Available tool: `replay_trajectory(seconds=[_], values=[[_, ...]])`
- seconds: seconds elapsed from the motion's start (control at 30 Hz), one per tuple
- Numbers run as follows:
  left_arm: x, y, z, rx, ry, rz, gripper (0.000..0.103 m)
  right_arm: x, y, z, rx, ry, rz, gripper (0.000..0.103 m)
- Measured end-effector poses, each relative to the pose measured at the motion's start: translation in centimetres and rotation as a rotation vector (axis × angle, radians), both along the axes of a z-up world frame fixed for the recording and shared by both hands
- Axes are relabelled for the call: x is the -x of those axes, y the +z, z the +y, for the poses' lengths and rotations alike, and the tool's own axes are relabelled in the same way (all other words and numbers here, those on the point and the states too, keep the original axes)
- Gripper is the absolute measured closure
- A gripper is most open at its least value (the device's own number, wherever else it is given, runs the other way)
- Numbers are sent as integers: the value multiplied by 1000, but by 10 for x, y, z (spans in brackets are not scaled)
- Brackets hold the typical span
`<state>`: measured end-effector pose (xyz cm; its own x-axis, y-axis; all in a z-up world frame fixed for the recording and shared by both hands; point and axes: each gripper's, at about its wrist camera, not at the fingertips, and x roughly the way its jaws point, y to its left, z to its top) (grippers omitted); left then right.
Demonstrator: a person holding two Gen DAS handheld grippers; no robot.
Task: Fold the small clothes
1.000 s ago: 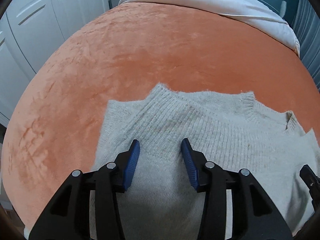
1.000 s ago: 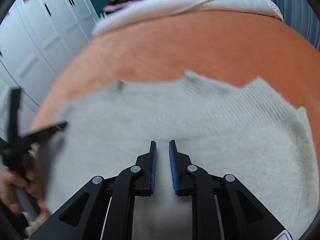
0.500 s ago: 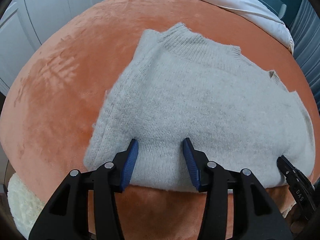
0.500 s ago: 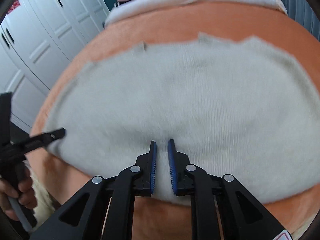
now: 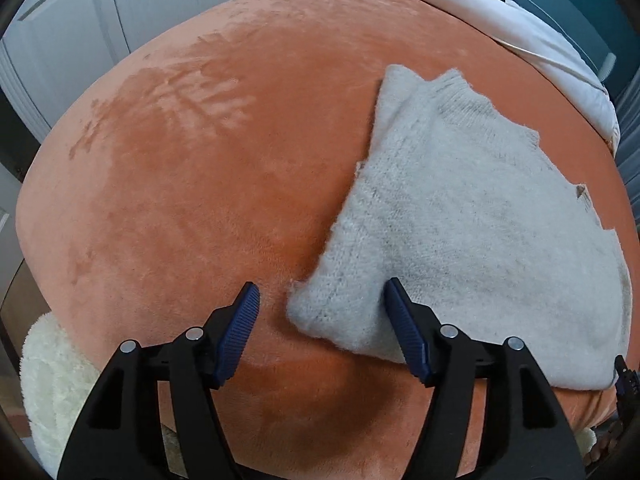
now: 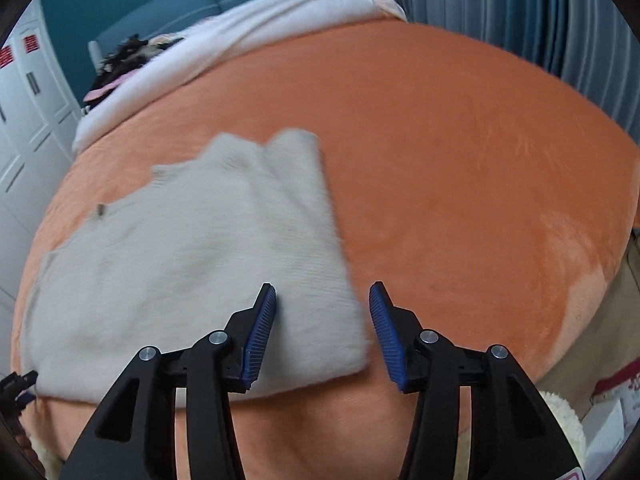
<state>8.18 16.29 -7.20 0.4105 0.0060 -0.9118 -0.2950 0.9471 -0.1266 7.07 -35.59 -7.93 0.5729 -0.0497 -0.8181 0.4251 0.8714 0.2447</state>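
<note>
A pale grey knitted sweater (image 5: 460, 220) lies flat on the orange plush bedcover (image 5: 200, 160), its ribbed collar toward the far side. My left gripper (image 5: 322, 320) hovers over the sweater's near left corner. Its jaws are opening and the corner lies loose between them, not pinched. In the right wrist view the sweater (image 6: 200, 260) fills the left half. My right gripper (image 6: 322, 320) straddles its near right corner, jaws opening, pads apart from the cloth. A tip of the other gripper peeks in at each view's lower edge.
White bedding (image 5: 520, 24) is bunched at the far end of the bed. White cupboard doors (image 5: 60, 40) stand to the left and grey-blue curtains (image 6: 520, 8) to the right. A cream fluffy rug (image 5: 52, 380) lies below the bed's near edge.
Both grippers drew back to the sweater's near edge and spread apart, left to the left corner, right to the right corner. Both sets of jaws widened; the right was nearly shut before.
</note>
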Motion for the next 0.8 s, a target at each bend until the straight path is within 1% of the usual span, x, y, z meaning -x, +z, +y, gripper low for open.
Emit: replay_trajectory(seconds=[0.03, 0.07, 0.13, 0.17, 0.2, 0.23, 0.27, 0.3, 0.33, 0.37, 0.4, 0.43, 0.47, 0.5, 0.53, 0.6, 0.63, 0.7, 0.73, 0.77, 0.8], values=[[0, 1, -3, -21, -9, 2, 40, 1, 1, -1, -31, 9, -6, 84], [0, 3, -5, -41, -17, 3, 40, 5, 12, -1, -28, 7, -44, 88], [-1, 6, -7, -55, -28, 7, 40, 12, 27, -1, -45, -6, -119, 91], [-2, 6, -6, -55, -28, 9, 40, 14, 29, -4, -49, -22, -127, 93], [-2, 6, -6, -51, -27, 12, 40, 16, 23, -9, -47, -31, -103, 94], [-3, 3, -4, -38, -23, 17, 39, 13, 8, -15, -54, -32, -48, 94], [-5, 1, -2, -30, -17, 20, 38, 6, -14, -21, -96, -13, 38, 93], [-6, 1, -1, -27, -14, 21, 38, 3, -17, -19, -122, -21, 34, 92], [-7, 3, -1, -24, -13, 22, 38, 4, -9, -20, -127, -37, 17, 88], [-6, 8, 0, -12, -12, 15, 39, 5, 5, -17, -107, -45, -1, 88], [-7, 13, 1, 10, -10, 0, 39, 7, 21, -13, -66, -57, -37, 87], [-7, 21, 4, 50, -7, -27, 39, 10, 37, -8, -35, -54, -84, 81], [-9, 27, 5, 84, -3, -48, 35, 6, 53, 2, -22, -18, -126, 81], [-14, 32, 7, 112, 3, -65, 29, -4, 65, 15, -22, 42, -148, 81], [-23, 35, 8, 136, 9, -78, 26, -16, 73, 29, -32, 104, -160, 81], [-44, 32, 6, 154, 16, -75, 25, -40, 80, 61, -67, 237, -173, 83], [-56, 27, 6, 164, 16, -66, 25, -55, 79, 84, -85, 311, -169, 85], [-75, 9, 7, 169, 41, -18, 25, -81, 72, 122, -100, 418, -147, 87], [-83, -1, 9, 192, 58, 2, 25, -93, 67, 143, -98, 464, -136, 89], [-86, -7, 10, 196, 81, 7, 25, -108, 59, 167, -95, 508, -114, 90], [-87, -7, 9, 188, 93, -14, 24, -121, 47, 185, -107, 548, -82, 90]])
